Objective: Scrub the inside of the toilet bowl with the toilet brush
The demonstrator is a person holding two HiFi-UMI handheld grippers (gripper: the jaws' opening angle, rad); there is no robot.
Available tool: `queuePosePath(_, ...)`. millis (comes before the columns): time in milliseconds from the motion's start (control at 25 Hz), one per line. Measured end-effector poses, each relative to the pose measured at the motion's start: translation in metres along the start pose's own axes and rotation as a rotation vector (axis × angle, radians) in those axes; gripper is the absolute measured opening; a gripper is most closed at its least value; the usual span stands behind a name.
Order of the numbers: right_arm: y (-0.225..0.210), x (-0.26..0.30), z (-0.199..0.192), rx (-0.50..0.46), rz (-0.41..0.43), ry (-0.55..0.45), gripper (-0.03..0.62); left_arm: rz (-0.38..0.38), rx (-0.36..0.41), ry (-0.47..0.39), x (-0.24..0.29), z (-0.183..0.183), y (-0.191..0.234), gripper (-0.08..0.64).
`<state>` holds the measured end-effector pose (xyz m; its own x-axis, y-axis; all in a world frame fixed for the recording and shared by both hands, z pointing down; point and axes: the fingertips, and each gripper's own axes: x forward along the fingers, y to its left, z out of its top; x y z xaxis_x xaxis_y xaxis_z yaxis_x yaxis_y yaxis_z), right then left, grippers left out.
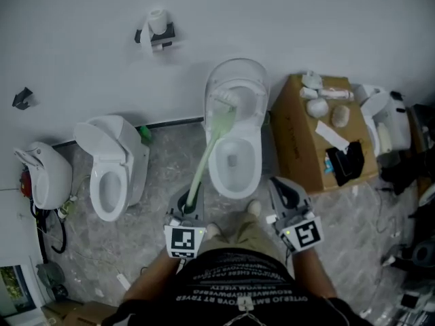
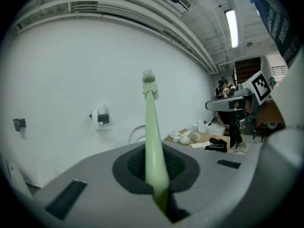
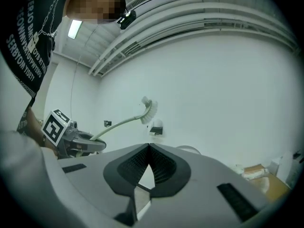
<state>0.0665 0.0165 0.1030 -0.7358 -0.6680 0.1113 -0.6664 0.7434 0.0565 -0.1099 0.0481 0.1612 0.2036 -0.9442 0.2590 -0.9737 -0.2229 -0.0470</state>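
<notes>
A white toilet (image 1: pixel 234 158) with its lid raised stands against the wall straight ahead. My left gripper (image 1: pixel 186 209) is shut on the pale green handle of the toilet brush (image 1: pixel 207 155). The white bristle head (image 1: pixel 224 99) is held up in the air, seen in the head view over the raised lid. In the left gripper view the handle (image 2: pixel 153 141) runs out from between the closed jaws of the left gripper (image 2: pixel 159 194) up to the head (image 2: pixel 148 79). My right gripper (image 1: pixel 287 197) hovers right of the bowl; its jaws (image 3: pixel 148 148) are shut with nothing between them. The right gripper view shows the brush (image 3: pixel 149 109).
A second toilet (image 1: pixel 112 172) stands to the left, and another white fixture (image 1: pixel 44 175) further left. A cardboard box (image 1: pixel 299 148) with small items on top sits right of the toilet. A paper-roll holder (image 1: pixel 156 31) hangs on the wall. Cables lie at the floor's left and right edges.
</notes>
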Motion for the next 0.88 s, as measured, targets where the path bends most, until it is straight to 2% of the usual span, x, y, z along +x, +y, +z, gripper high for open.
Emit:
queuePosePath(120,-0.015,0.014,-0.004,0.007,0.041,-0.001,0.005,0.06,-0.027,0.005,0.013,0.002,0.005,0.002)
queuePosePath(280,-0.04,0.03,-0.005,0.011,0.092,-0.005,0.005,0.09,-0.026,0.03,0.037,0.003,0.0,0.002)
queuePosePath(440,-0.069,0.046,-0.003,0.018,0.137,-0.023,0.005,0.105,-0.052,0.085,0.068,-0.001,-0.014,0.002)
queuePosePath(600,-0.097,0.061,-0.006,0.025,0.176,-0.011,0.005,0.112,-0.025,0.142,0.095,-0.009,-0.027,0.002)
queuePosePath(880,-0.133,0.086,-0.02,0.046,0.272,-0.002,0.005,0.194,-0.075,0.263,0.12,-0.04,-0.038,0.002)
